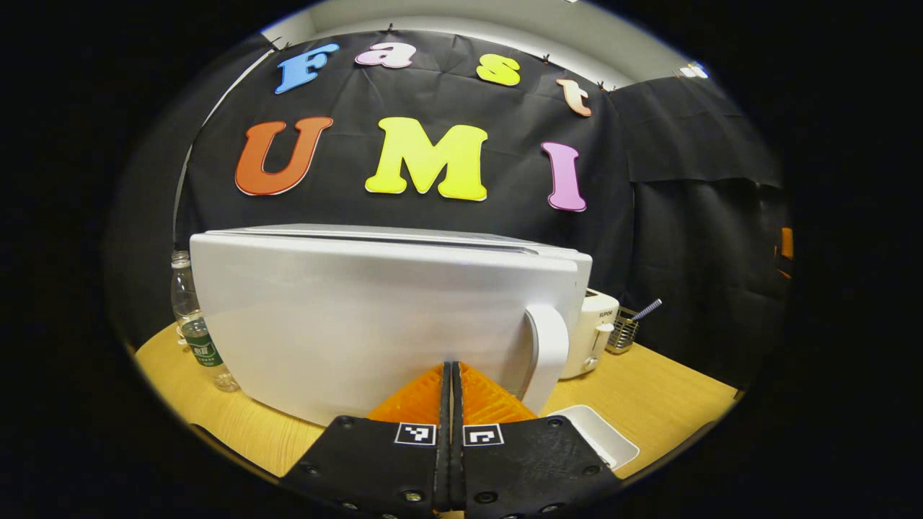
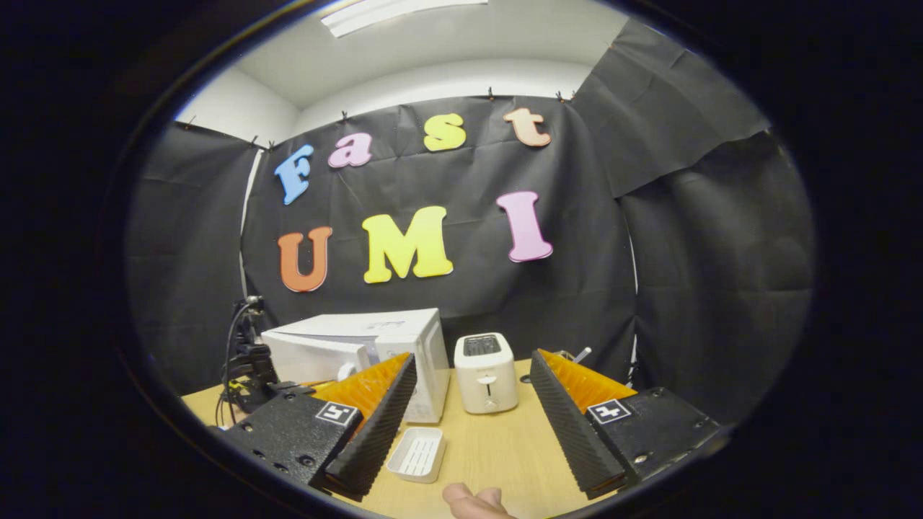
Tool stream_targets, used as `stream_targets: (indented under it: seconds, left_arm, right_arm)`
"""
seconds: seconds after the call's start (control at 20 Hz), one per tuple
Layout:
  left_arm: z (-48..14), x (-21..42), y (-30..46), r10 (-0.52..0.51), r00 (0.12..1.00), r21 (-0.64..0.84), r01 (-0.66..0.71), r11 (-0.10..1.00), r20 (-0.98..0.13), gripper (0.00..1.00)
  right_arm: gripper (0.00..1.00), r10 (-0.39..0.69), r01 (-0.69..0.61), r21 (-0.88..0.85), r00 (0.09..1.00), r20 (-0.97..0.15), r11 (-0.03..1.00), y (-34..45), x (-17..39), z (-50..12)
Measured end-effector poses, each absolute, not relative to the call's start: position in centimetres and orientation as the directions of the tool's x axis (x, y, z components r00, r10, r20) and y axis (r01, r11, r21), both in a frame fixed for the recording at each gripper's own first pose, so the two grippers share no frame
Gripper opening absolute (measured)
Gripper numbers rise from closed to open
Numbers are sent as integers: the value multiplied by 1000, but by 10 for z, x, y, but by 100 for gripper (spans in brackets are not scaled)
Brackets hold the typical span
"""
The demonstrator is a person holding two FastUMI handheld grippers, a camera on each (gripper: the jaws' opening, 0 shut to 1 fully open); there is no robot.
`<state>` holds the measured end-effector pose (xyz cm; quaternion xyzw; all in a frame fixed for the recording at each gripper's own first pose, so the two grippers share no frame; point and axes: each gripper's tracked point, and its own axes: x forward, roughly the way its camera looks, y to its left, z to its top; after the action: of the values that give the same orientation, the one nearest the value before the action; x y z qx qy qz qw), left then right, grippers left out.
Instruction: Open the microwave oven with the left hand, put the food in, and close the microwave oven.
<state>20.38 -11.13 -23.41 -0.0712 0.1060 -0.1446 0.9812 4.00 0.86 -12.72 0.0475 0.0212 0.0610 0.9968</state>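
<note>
1. Black-and-orange fingers of the left gripper [image 1: 451, 404], at the bottom centre of the left gripper view, are pressed together with nothing between them, just in front of the microwave oven [image 1: 375, 317].
2. Microwave oven: door closed, filling the frame's centre; its white handle [image 1: 546, 353] stands just right of the fingertips.
3. Right gripper [image 2: 469, 411], at the bottom of the right gripper view: jaws spread wide and empty, with a white tray [image 2: 417, 454] low between them.
4. Food: whether the tray carries any cannot be told.
5. Risk: clenched jaws cannot hook the handle; a push could slide the oven toward the bottle [image 1: 196, 324] at left or the toaster [image 1: 593, 331] at right.
</note>
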Motion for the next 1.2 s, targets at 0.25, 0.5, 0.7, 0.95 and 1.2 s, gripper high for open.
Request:
stream_targets:
  seconds: [0.25,0.5,0.7,0.95,1.2]
  left_arm:
    - [-244,230,-126,-313,928,-158,284,946,-203,1]
    - [-243,231,-132,-262,936,-159,228,960,-234,1]
    - [-245,230,-134,-244,939,-155,211,965,-242,1]
    - [-238,216,-126,-213,945,-123,187,975,-247,1]
    - [-176,155,-104,-168,969,-115,149,982,-183,1]
  right_arm:
    - [89,127,-121,120,991,-46,985,4,30,-130]
    - [100,132,-123,133,989,-59,983,4,12,-133]
    - [90,137,-133,108,990,-38,985,5,2,-124]
    - [90,126,-121,100,991,-50,988,3,-5,-122]
    - [100,119,-117,82,993,-21,990,6,-20,-106]
